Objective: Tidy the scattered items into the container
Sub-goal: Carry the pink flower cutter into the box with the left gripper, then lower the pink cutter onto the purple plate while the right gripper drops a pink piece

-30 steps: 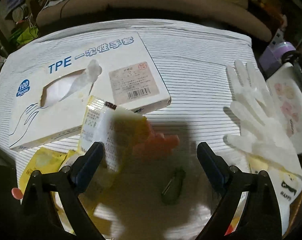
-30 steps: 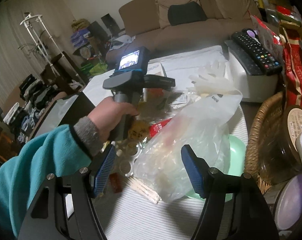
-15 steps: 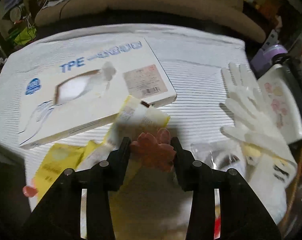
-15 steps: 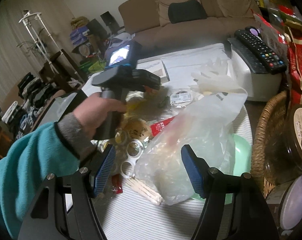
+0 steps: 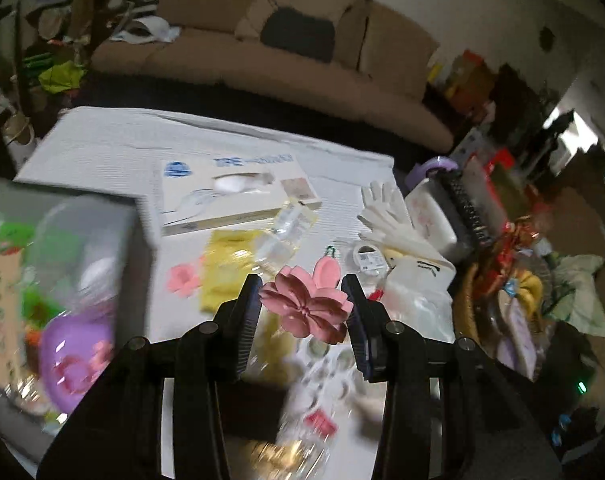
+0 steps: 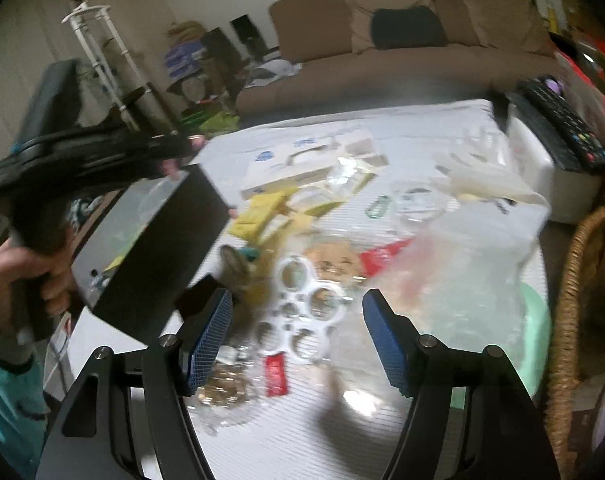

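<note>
Lifting clear of the table, my left gripper (image 5: 304,308) now has the pink cherry-blossom piece (image 5: 305,306) clamped between its pads; half a second ago I was only closing on it down among the wrappers, and now it rides high, with the clutter well below. That reads to me as the pick done and the carry begun, since the clear plastic container (image 5: 58,280) has swung into view to the left of the blossom, already holding a purple bowl (image 5: 76,354) and green packaging. The blossom looks rigid and matte, five notched petals with grooved veins, so it should hold firm. A second pink blossom (image 5: 183,279) lies flat on the striped cloth between the container and the held one, beside crinkly yellow sachets (image 5: 230,268). My right gripper (image 6: 296,334) hangs with jaws wide apart, holding nothing, over a white ringed tray (image 6: 306,308).
</note>
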A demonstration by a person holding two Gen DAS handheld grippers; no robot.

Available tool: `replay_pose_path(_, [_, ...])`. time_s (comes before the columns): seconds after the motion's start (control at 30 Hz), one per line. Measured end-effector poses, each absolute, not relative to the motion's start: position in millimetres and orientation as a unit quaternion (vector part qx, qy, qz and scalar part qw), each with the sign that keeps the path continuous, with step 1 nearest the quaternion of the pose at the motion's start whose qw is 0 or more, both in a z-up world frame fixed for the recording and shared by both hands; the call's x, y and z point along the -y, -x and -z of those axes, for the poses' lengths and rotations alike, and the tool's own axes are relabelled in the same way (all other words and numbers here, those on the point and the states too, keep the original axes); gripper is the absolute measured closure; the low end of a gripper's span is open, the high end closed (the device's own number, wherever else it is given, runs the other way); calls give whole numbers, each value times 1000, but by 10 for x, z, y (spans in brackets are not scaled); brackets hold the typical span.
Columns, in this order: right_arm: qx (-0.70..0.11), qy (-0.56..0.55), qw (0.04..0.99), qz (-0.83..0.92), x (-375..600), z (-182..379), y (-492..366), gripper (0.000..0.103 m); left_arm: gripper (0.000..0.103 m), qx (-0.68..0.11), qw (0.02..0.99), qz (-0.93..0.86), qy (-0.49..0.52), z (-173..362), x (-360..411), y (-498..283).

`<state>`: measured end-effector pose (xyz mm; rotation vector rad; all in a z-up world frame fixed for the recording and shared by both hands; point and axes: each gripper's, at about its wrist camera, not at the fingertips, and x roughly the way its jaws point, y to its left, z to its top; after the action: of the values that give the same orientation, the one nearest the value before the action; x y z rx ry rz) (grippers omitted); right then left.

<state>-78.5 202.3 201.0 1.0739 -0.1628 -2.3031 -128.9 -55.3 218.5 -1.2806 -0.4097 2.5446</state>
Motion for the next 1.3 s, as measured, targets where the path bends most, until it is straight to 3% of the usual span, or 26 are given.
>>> replay_pose_path(0.3, [10,-384,345,856,-953,-2177,1098,35,65,211,47,-884,415,-2027,1747,775])
replay_pose_path(0.5, [-99,-412,353,834,-27,-1933,1783,63,65,256,30,-871,419,-1685,2241,800])
replay_pose_path(0.8, [-193,-465,347,791,617,-1182,2328,68,65,286,21,-851,439,-1353,2595,919])
replay_pose_path(0.87, [-205,-481,343,780,709,-1035,2364,80,65,290,19,-844,450,-1255,2608,961])
replay_pose_path(0.9, [-213,-491,338,774,745,-963,2371,94,65,289,19,-842,455,-1220,2598,982])
replay_pose_path(0.97, [-226,-497,335,768,779,-872,2363,95,65,285,23,-838,464,-1175,2567,1012])
replay_pose_path(1.3, [-97,-478,366,793,331,-1393,2398,98,65,268,29,-824,499,-965,2368,1133])
